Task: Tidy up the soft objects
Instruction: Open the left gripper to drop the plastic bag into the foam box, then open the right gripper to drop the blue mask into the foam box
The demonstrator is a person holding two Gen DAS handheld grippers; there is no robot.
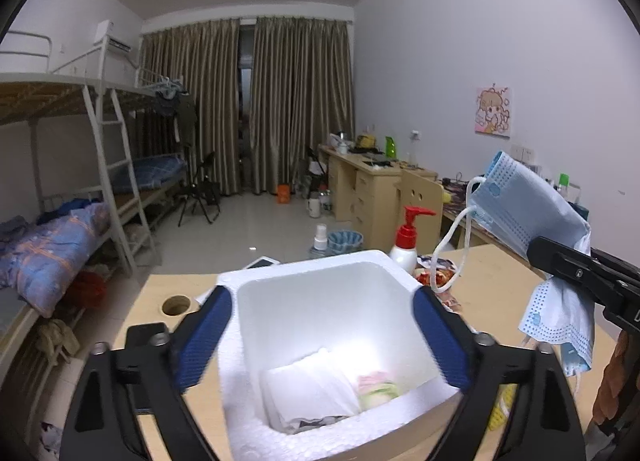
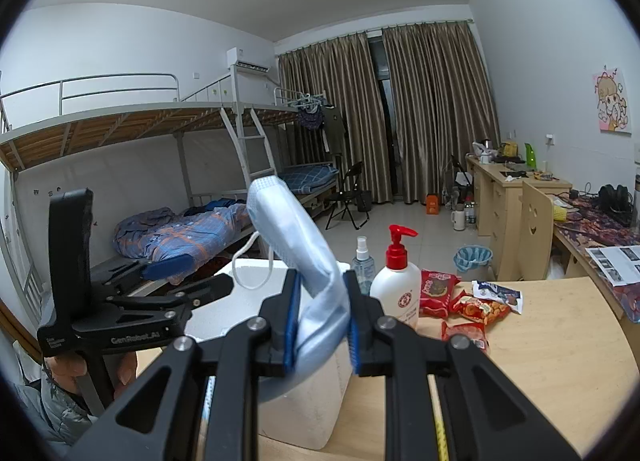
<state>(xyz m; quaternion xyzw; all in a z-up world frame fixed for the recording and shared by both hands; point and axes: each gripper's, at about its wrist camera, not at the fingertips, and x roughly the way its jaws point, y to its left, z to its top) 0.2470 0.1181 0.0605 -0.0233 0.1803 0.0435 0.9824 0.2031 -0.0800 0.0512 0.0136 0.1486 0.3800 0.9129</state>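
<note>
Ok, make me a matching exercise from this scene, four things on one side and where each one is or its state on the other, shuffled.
Things:
1. face mask
2. foam box
3. pump bottle
4. left gripper

Places or states:
A. open, jaws either side of the box
B. on the desk, with folded white items inside
C. pinched in the right gripper
D. standing beside red snack packets

Pairs: 1-C, 2-B, 3-D, 4-A

"GenRobot_AI" on left gripper point(image 2: 188, 265) body, snack pack & bottle print unreadable
</note>
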